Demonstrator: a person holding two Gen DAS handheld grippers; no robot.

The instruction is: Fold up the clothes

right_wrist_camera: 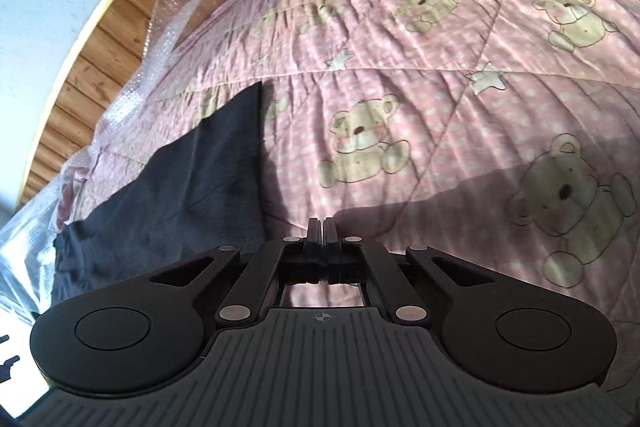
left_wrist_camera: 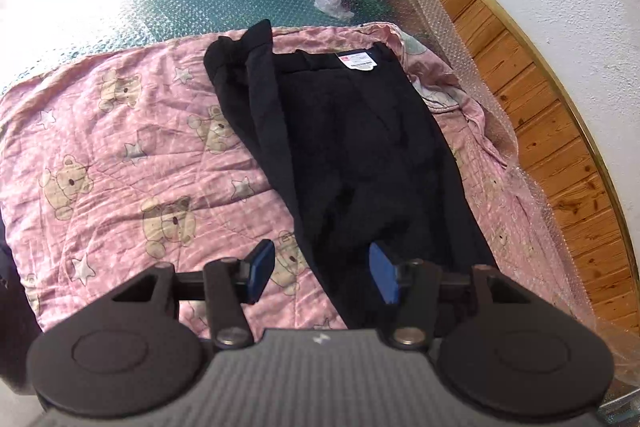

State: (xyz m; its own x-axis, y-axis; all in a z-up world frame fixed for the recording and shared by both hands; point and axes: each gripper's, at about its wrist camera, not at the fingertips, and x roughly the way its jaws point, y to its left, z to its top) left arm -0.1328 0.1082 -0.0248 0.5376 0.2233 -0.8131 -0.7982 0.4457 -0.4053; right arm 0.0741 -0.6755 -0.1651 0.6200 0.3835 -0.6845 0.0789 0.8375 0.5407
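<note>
Black trousers (left_wrist_camera: 360,155) lie lengthwise on the pink quilt (left_wrist_camera: 120,155), waistband at 12 o'clock, left gripper (left_wrist_camera: 322,277) spread over the near hem, right gripper (right_wrist_camera: 322,227) pressed together and empty, so I'd guess a lengthwise fold's mid-way, but can't tell.

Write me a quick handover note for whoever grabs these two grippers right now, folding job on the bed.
Left gripper: jaws open, empty, hovering over the near end of the black trousers.
Right gripper: jaws shut, nothing between them, over the pink quilt beside the trousers.
Trousers lie lengthwise on the quilt, waistband with label at the far end, apparently folded leg over leg.
Left to do: probably fold them crosswise, hem towards waistband.
</note>
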